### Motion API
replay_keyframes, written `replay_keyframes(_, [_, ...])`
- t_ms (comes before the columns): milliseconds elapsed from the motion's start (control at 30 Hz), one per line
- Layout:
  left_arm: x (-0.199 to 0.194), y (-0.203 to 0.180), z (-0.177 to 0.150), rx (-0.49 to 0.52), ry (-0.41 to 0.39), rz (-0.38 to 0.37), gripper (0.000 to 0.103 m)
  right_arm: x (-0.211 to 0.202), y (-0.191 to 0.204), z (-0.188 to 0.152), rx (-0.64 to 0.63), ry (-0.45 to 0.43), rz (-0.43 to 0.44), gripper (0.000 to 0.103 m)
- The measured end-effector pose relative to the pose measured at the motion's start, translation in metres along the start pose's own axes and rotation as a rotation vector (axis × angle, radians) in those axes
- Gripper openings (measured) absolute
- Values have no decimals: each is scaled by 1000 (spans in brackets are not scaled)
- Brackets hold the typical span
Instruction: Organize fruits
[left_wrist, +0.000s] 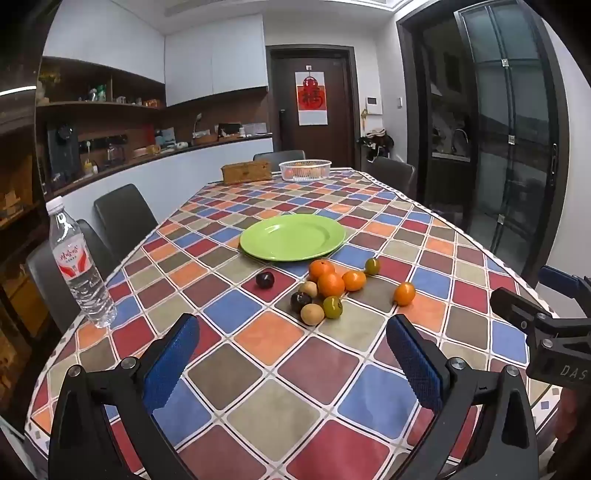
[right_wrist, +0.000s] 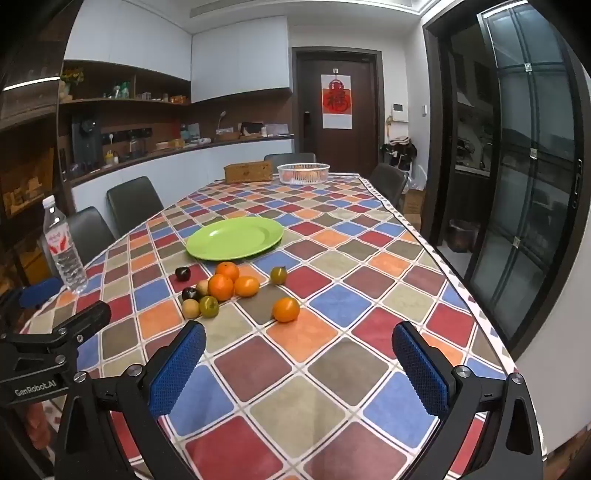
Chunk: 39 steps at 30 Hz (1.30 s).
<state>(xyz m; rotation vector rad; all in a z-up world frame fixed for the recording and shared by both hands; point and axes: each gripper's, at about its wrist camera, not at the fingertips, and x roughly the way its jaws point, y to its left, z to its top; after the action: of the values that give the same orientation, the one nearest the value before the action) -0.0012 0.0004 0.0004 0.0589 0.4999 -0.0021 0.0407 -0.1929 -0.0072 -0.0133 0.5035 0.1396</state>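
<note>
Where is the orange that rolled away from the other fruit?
The lone orange sits on the checked tablecloth right of the fruit pile, in front of the green plate; in the left wrist view it lies at right.

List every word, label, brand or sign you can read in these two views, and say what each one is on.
"GenRobot.AI": on the left gripper body, right wrist view.
"DAS": cut off at the frame edge, on the right gripper body, left wrist view.
"福": red character on the door hanging.
Water bottle label: red print, too blurred to read.
Wall panel beside the door: too small to read.
</note>
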Motion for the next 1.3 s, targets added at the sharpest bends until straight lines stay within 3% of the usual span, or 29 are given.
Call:
replay_keyframes(300, [-12, 0, 3, 6, -36, 8, 103, -2, 0, 0, 4, 0, 1, 102])
replay_keyframes(1300, [-10, -3, -1, -5, -33, -11, 103, -5, 2, 0, -4, -6, 0, 102])
